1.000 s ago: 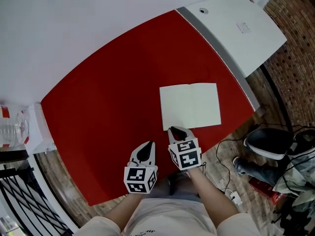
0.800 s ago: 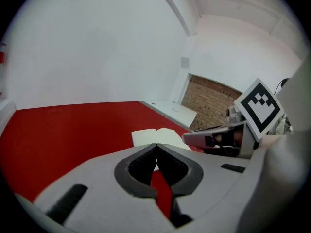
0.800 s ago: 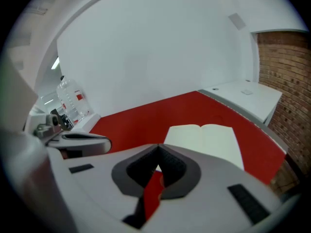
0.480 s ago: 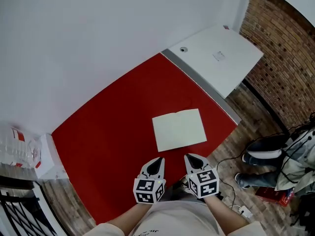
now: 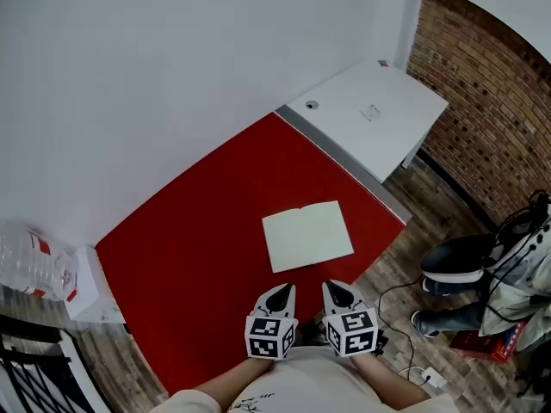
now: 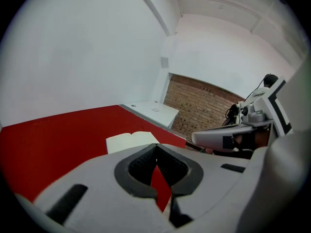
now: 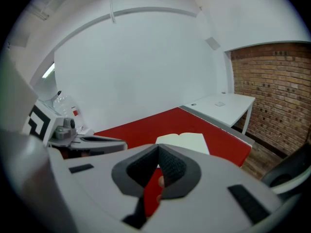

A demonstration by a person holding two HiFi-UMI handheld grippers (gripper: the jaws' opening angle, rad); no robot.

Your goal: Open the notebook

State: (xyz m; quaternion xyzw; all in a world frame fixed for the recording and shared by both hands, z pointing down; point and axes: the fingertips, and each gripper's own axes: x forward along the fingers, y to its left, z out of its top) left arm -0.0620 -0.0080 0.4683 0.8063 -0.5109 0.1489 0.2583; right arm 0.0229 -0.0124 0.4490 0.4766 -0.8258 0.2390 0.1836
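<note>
notebook (image 5: 307,236) lies open and flat on the red tabletop (image 5: 189,248), pale blank pages up. it sits toward the tabletop's right end, a little in from the near edge. the red top runs slantwise below a plain white wall (image 5: 172,76). a white table (image 5: 370,114) butts against its far right end, and a brick wall (image 5: 482,76) stands beyond that. the wooden floor (image 5: 405,274) shows to the right, with a black chair (image 5: 456,261) on it. a clear plastic bottle (image 5: 30,265) sits off the tabletop's left end.

left gripper (image 5: 281,292) and right gripper (image 5: 334,288) hang side by side at the tabletop's near edge, close to the person's chest. both point toward the notebook and touch nothing. each gripper's own view shows its jaws brought together at the tips with nothing between them; only a sliver of red top shows through the gap behind the tips.

a second ago the right gripper's tip was at the notebook's near edge, and the left one was just beside it over the red top. both have since drawn back toward the body. the notebook was already open then and has kept its place. the head view now takes in more of the brick wall and the white wall.
</note>
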